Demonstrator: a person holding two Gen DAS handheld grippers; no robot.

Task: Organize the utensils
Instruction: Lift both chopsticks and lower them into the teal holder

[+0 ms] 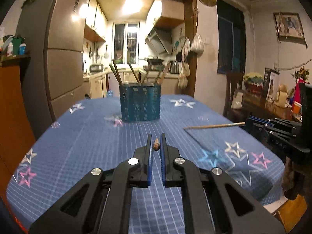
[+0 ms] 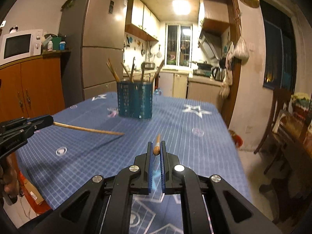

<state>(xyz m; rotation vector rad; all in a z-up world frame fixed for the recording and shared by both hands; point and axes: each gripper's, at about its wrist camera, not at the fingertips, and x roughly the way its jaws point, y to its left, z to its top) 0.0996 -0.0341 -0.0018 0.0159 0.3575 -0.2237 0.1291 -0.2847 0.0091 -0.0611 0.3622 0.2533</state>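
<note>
**Q:** So where's everything sitting at this point?

**Me:** I've got a chopstick in each tool. My left tool (image 1: 156, 143) is pressed together on the butt end of one wooden chopstick (image 1: 156, 146), which shows up end-on between the blue pads, so from that camera it's mostly a round brown tip. My right tool (image 2: 156, 148) is pinching the other chopstick (image 2: 156, 146) the same way, with the stick poking ahead toward 12 o'clock.

**Q:** Can you see them from the side at all?

**Me:** Yep. In the left camera the right tool sits at about 3 o'clock with its stick pointing left across the table (image 1: 78, 146). In the right camera the left tool is at 9 o'clock, its stick angling right and slightly down. Both sticks look clear of the blue star-pattern cloth, shadows underneath them.

**Q:** And the holder?

**Me:** The blue utensil holder (image 1: 140, 102) stands upright at 12 o'clock from both tools, toward the far side of the table, well apart from both sticks. There are already several chopsticks leaning in it, fanned out left and right. Bit of motion blur on it, so I can't count them reliably.
</note>
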